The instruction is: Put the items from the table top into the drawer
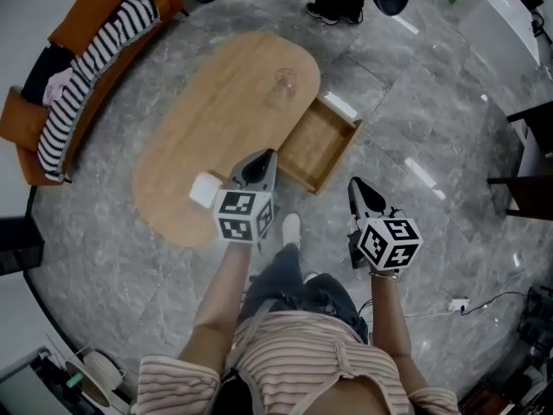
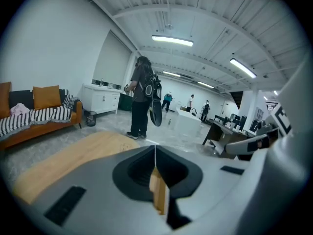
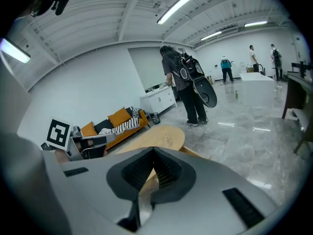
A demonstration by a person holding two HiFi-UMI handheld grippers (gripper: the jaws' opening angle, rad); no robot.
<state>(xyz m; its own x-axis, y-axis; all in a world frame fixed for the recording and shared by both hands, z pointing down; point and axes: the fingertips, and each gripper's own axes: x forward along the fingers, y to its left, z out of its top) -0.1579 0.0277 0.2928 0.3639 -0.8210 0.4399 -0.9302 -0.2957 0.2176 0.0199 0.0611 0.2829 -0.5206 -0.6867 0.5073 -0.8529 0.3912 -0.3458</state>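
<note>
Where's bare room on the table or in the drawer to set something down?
The drawer looks bare throughout. The table is bare across its middle, between the glass at its far end and the white box beside the left gripper; only that near corner is crowded.

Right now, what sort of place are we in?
Probably an open-plan office or lab with a lounge corner: an orange sofa, an oval wooden coffee table, and desks under ceiling strip lights.

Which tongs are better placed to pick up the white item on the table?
Left. The left tongs hang over the table beside the white item; the right tongs are over the floor, near the open drawer.
</note>
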